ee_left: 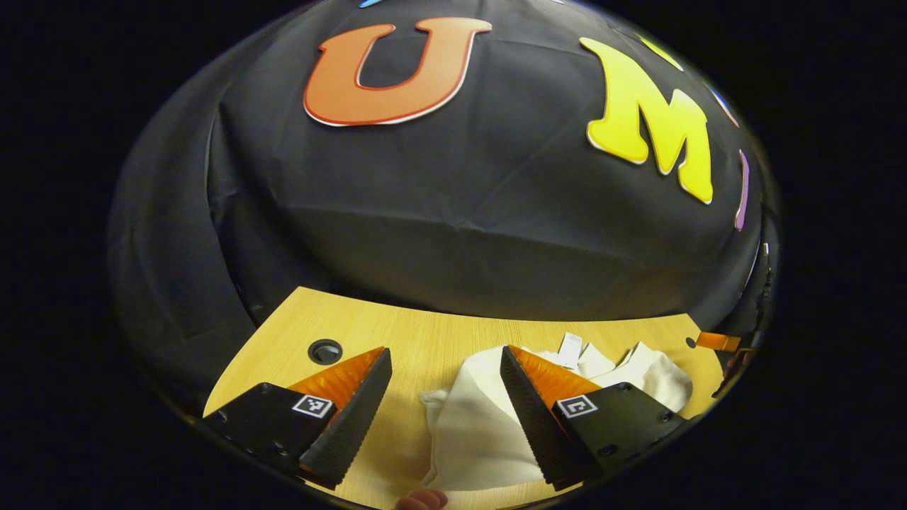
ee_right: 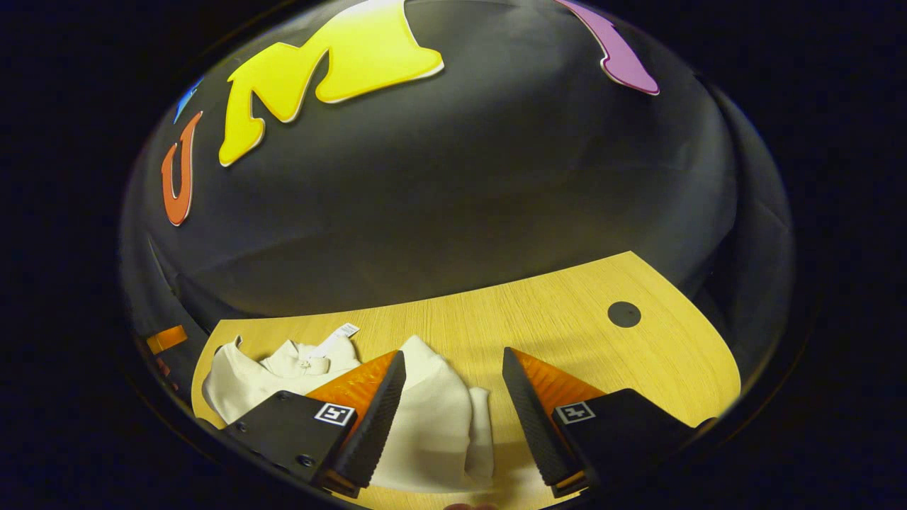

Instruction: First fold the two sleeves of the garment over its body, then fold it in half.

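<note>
Cream cloth lies nearest the lens in both views: the garment (ee_left: 482,425), a pale collared top, is spread rumpled on the wooden table (ee_left: 425,340). In the left gripper view the left gripper (ee_left: 443,418) hangs just above it with its jaws spread wide; one finger sits over bare wood and the other over the cloth, neither pressing on it. A sleeve end reaches into the gap between them. At the very bottom edge a fingertip (ee_left: 423,500) of the person shows. In the right gripper view the right gripper (ee_right: 453,418) is likewise spread apart, with the garment (ee_right: 432,418) lying under one finger and in the gap, the other finger over bare table (ee_right: 567,319).

Farther back, the collar (ee_right: 301,363) with a small white tag (ee_right: 336,336) rests toward the table's far side; the same tag (ee_left: 569,350) stands beyond the left gripper's finger. A dark round cable hole (ee_left: 325,350) is set in the wood past the left gripper, well apart from the cloth, and another (ee_right: 624,314) past the right gripper. Behind the table hangs the booth's black cloth wall (ee_left: 460,212).
</note>
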`<state>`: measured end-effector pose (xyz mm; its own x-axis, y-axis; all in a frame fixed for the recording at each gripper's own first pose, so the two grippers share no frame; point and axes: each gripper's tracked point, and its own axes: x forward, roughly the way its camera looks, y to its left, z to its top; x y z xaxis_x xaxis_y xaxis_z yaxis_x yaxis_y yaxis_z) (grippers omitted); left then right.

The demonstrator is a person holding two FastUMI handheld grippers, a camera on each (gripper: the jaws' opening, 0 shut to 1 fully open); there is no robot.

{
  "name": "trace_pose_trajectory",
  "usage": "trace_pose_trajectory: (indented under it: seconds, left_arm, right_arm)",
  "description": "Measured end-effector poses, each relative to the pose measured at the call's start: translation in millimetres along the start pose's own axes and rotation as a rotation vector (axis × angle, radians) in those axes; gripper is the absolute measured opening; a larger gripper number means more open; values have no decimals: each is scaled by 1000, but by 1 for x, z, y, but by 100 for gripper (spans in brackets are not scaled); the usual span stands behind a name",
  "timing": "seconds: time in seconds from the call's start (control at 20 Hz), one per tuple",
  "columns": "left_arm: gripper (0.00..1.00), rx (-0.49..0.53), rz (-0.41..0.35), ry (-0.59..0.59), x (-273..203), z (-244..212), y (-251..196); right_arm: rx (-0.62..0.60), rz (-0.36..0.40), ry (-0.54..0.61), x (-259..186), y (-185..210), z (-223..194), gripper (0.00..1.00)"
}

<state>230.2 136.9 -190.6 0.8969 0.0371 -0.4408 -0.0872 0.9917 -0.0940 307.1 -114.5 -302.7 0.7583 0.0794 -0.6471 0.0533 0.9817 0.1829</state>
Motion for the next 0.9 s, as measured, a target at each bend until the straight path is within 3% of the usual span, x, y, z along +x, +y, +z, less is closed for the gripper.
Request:
trace_pose_trajectory:
  seconds: [0.1,0.25,0.35,0.65,0.9]
  left_arm:
    - [99,-15,18,-37,-32,14,3]
    - [98,42,34,-105,-85,40,0]
    - [98,70,26,-154,-125,61,-10]
    - [98,108,-26,-257,-245,89,-53]
    - [98,167,-42,-349,-324,72,-79]
  right_arm:
    - [-24,13,-38,-34,11,10,87]
    - [-107,37,-122,-99,38,30,90]
    - [-163,46,-192,-149,60,46,95]
    - [-285,83,-433,-294,113,83,95]
    - [-285,98,-479,-357,134,40,94]
